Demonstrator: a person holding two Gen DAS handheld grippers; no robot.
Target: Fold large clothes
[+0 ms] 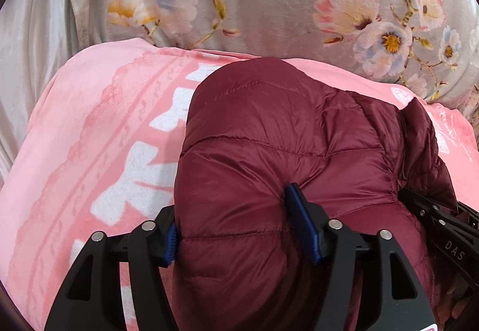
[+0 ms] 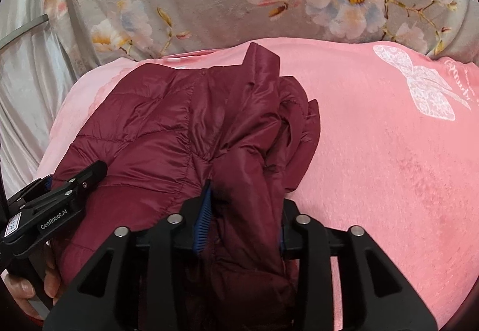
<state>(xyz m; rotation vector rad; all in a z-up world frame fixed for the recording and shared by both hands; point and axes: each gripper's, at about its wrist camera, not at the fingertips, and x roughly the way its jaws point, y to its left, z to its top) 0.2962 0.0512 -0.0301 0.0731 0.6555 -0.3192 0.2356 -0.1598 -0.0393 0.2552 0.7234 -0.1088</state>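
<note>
Seen from the left wrist, the left gripper (image 1: 239, 226) straddles a thick puffed fold of the maroon quilted down jacket (image 1: 269, 151); the blue pads (image 1: 302, 223) dent the fabric, so the jaws look clamped on it, though only loosely. The slick, springy padding could slide out or puff open if the grip eases too early. The jacket lies on a pink plush blanket (image 1: 98, 133), with a grey floral blanket (image 1: 269, 7) behind and pale satin cloth (image 1: 33, 67) at the left.

From the right wrist, the right gripper (image 2: 242, 220) pinches a bunched ridge of the jacket, with the fabric filling the gap. That crumpled bundle risks folding crooked. A hand (image 2: 27, 289) grips the left tool's handle.
</note>
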